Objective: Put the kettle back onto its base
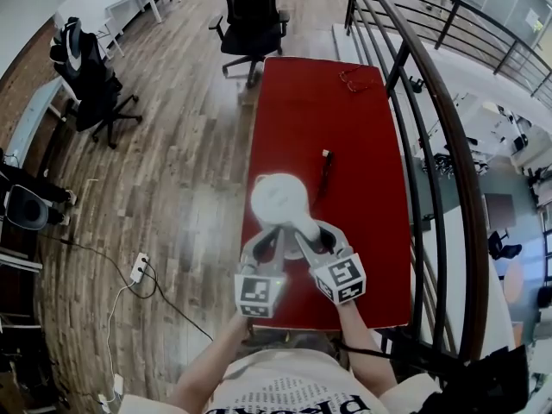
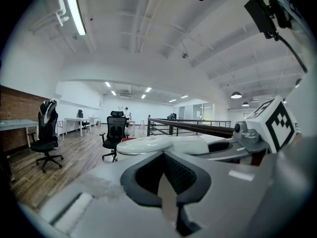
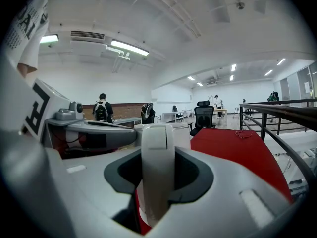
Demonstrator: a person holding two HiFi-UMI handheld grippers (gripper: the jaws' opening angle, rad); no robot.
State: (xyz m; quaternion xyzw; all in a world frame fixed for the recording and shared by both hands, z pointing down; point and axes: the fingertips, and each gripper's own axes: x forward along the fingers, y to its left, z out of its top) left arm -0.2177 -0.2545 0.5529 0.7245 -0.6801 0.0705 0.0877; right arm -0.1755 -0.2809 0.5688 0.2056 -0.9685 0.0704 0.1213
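1. A white plastic electric kettle with a rounded lid (image 1: 278, 198) is seen over the near half of a long red rectangular table (image 1: 354, 136), closer to the table's left edge than to its right.
2. Whether the kettle's underside touches the table cannot be told from the head view.
3. The kettle's upright white handle (image 3: 157, 148) is clenched in the right claw (image 1: 312, 235), with one jaw seen on each side of it in the right gripper view.
4. The left claw (image 1: 272, 235) is released: its jaws are seen apart in the left gripper view, nothing is clamped between them, and the kettle's white lid (image 2: 148, 144) is seen just beyond their tips.
5. Both claws are held over the near end of the table, side by side, with their marker cubes turned towards the table's near edge.
6. A thin black stick-shaped object (image 1: 326, 169) is seen lying on the middle of the table; what it is cannot be made out.
7. A small reddish looped thing (image 1: 355, 79) is seen on the table's far end.
8. A black wheeled office chair (image 1: 252, 15) is placed just beyond the table's far end.
9. A dark metal railing (image 1: 431, 119) is run along the table's right side.
10. A white power strip (image 1: 138, 267) is seen on the wooden floor, left of the table's near end.
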